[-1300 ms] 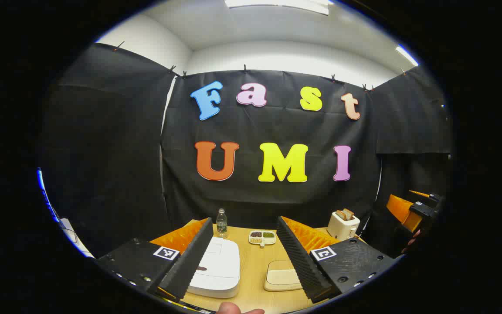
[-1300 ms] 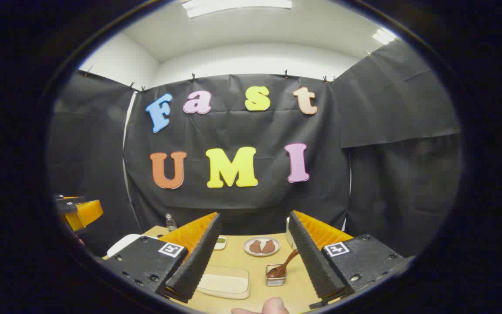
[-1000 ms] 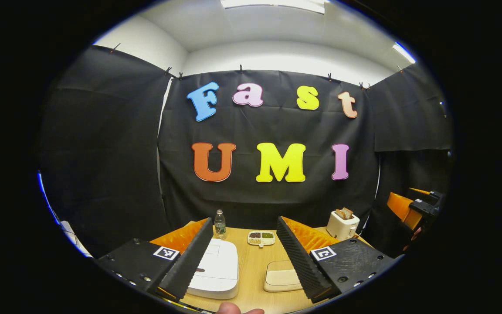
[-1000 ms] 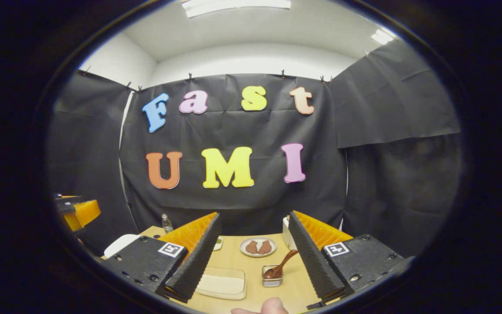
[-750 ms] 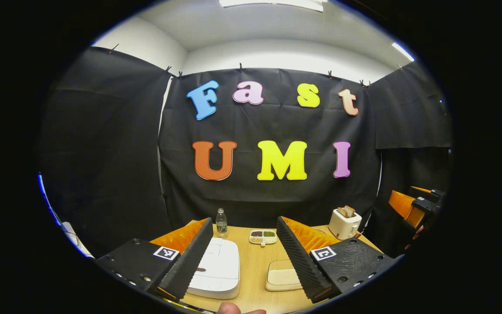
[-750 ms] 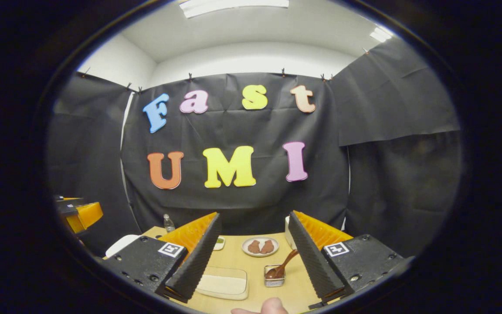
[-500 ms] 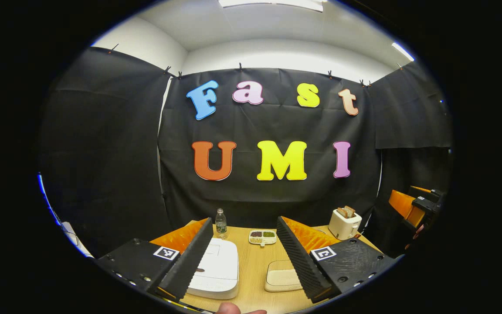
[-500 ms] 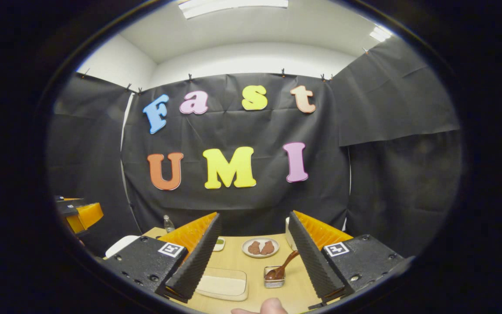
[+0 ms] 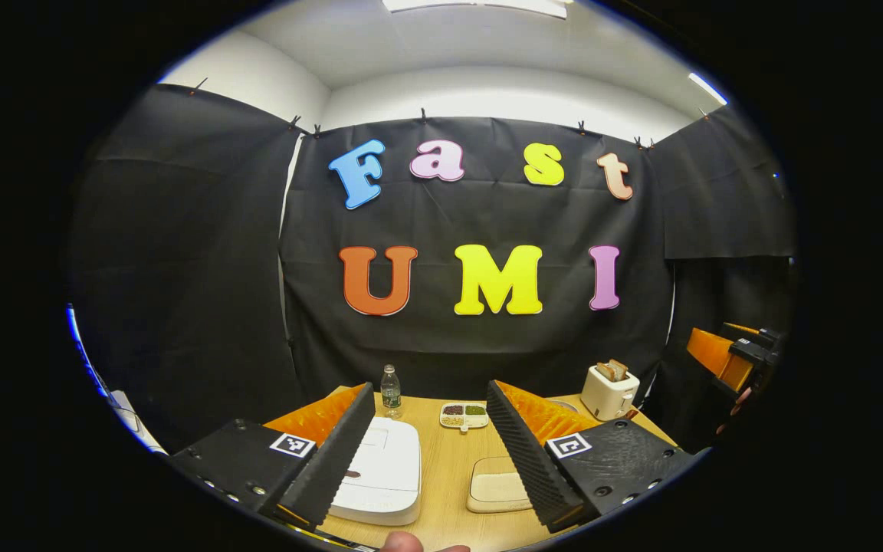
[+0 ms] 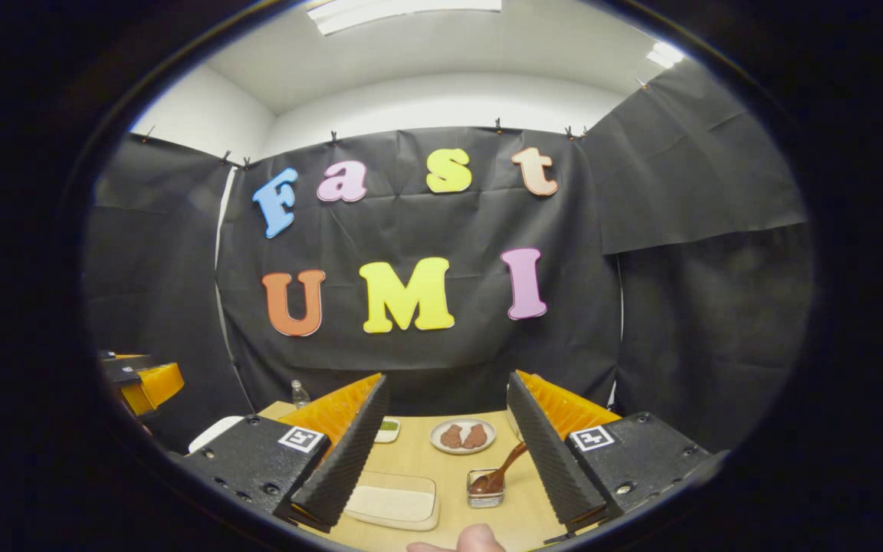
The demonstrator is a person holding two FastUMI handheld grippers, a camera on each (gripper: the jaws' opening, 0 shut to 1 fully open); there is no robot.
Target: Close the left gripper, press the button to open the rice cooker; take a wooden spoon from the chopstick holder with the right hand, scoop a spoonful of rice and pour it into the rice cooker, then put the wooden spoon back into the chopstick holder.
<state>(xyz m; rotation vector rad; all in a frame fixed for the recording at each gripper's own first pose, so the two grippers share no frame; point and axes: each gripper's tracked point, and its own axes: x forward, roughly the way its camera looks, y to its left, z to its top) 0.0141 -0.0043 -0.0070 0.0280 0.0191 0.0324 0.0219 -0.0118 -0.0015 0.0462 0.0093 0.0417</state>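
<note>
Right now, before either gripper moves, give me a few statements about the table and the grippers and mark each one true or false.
1. The white rice cooker has its lid shut. True.
2. The left gripper is closed. False: its jaws stand wide apart, with nothing between them.
3. The brown wooden spoon stands in the small clear chopstick holder. True.
4. The right gripper grips the wooden spoon. False: it is open and the spoon is apart from both fingers.
5. The white toaster has slices of bread in it. True.
6. The clear water bottle lies on its side. False: it stands upright at the far edge of the wooden table.
</note>
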